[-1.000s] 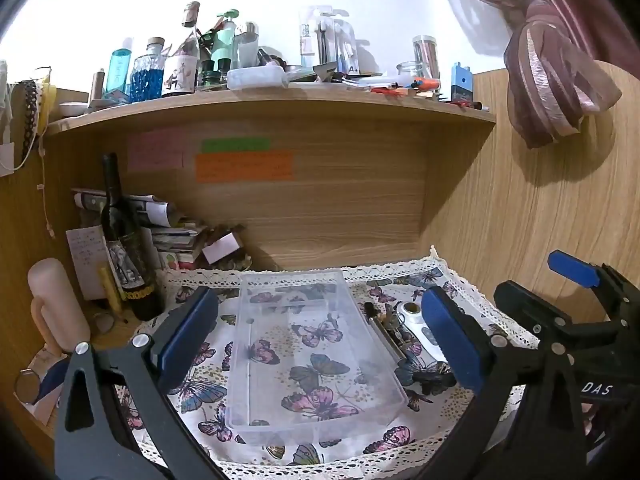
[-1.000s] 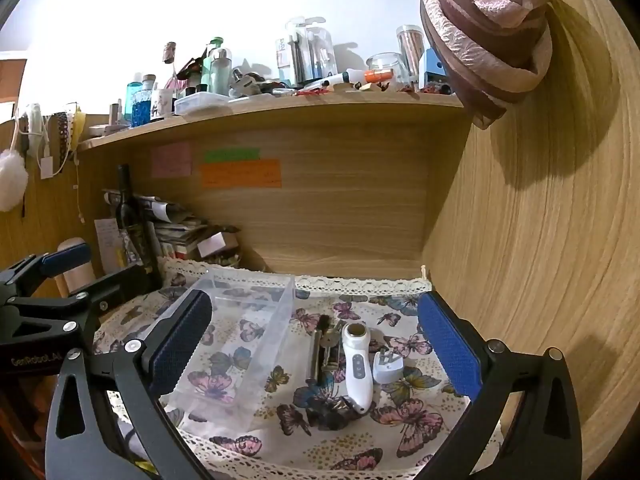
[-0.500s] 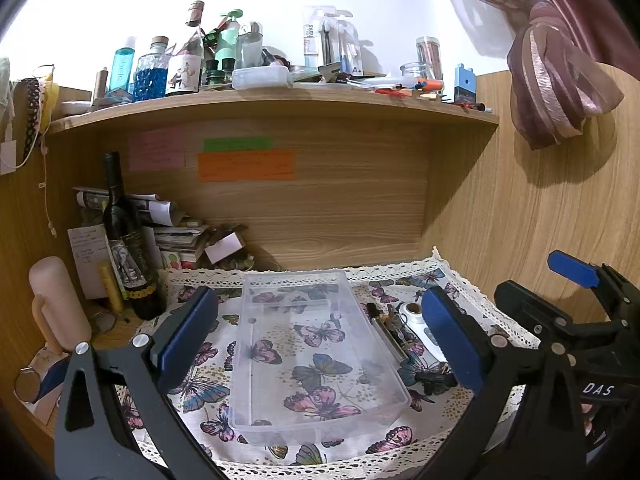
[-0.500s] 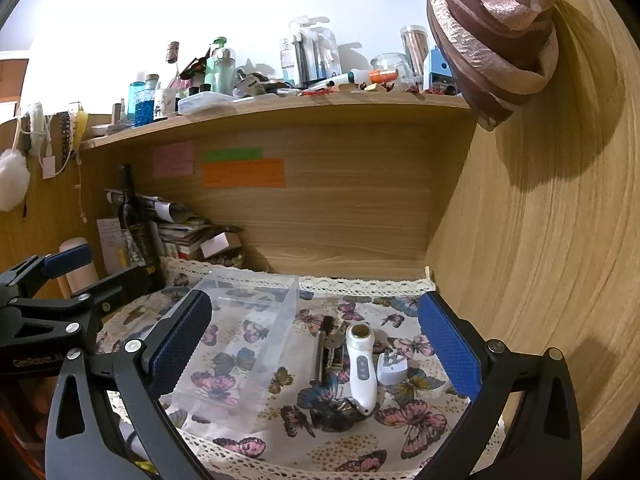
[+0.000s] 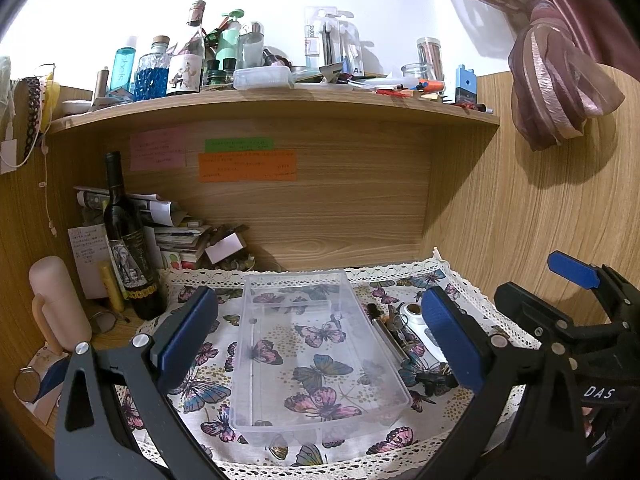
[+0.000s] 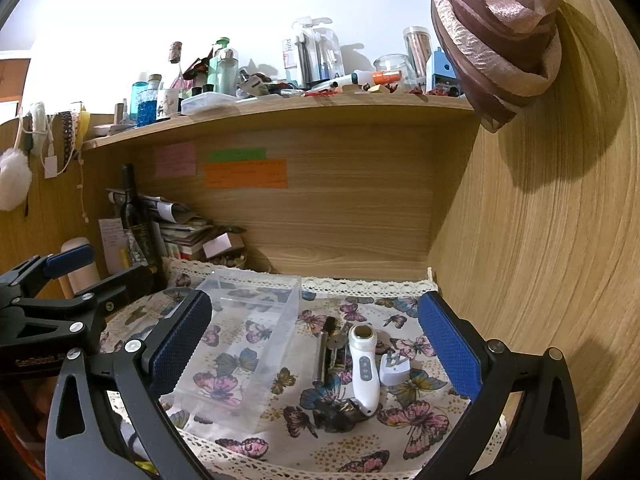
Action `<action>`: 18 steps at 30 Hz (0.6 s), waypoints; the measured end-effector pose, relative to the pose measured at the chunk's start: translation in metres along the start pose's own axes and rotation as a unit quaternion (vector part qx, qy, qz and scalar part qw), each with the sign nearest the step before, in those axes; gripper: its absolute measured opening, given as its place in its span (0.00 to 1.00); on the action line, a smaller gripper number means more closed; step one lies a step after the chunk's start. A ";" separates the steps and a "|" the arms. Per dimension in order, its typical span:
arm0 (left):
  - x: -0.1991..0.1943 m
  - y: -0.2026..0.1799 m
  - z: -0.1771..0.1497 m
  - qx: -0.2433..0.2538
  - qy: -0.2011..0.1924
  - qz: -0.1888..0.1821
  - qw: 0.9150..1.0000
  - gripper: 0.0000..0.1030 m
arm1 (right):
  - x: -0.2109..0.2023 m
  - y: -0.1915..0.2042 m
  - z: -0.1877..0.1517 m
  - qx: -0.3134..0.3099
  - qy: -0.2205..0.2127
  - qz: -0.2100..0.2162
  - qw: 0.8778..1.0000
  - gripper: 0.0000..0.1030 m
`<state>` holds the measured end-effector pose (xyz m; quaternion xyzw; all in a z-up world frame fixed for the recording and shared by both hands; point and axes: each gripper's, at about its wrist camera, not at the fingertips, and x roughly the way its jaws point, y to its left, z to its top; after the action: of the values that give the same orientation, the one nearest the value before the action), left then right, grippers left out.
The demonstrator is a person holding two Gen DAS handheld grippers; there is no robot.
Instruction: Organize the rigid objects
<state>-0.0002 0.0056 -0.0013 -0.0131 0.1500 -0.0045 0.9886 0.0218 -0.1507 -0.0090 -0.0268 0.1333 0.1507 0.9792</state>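
A clear plastic box (image 5: 316,344) lies empty on the butterfly cloth (image 5: 200,388); it also shows in the right wrist view (image 6: 244,340). Right of it lie a white handheld device (image 6: 364,368), a white plug adapter (image 6: 394,370), a metal cylinder (image 6: 320,358), keys (image 6: 336,350) and a dark clip (image 6: 340,414). My left gripper (image 5: 320,340) is open and empty, hovering in front of the box. My right gripper (image 6: 312,354) is open and empty, in front of the small items.
A dark wine bottle (image 5: 128,240), stacked papers (image 5: 176,232) and a pink bottle (image 5: 58,300) stand at the back left. A cluttered shelf (image 5: 272,100) hangs above. A wooden wall (image 6: 540,240) closes the right side, with a tied curtain (image 6: 500,48).
Both grippers have drifted slightly, so the scene sits a little higher and the views shift a touch. Nothing on the cloth has moved.
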 end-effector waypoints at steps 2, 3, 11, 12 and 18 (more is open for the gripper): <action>0.000 0.001 0.000 0.000 0.001 -0.001 1.000 1.00 | 0.000 0.001 0.000 -0.001 -0.001 0.001 1.000 1.00; 0.000 0.001 0.000 -0.001 0.001 -0.002 1.000 1.00 | -0.001 0.002 0.000 -0.002 -0.002 0.001 1.000 1.00; 0.000 0.004 0.001 -0.001 -0.002 0.000 1.000 1.00 | -0.001 0.003 0.001 -0.003 -0.002 0.003 1.000 1.00; 0.000 0.004 0.001 -0.001 -0.002 -0.001 1.000 1.00 | -0.001 0.003 0.001 -0.003 -0.003 0.003 1.000 1.00; 0.001 0.004 0.001 -0.004 0.000 -0.004 1.000 1.00 | -0.001 0.003 0.001 -0.003 -0.002 0.003 1.000 1.00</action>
<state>0.0008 0.0096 -0.0004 -0.0174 0.1496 -0.0074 0.9886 0.0196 -0.1481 -0.0082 -0.0287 0.1306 0.1545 0.9789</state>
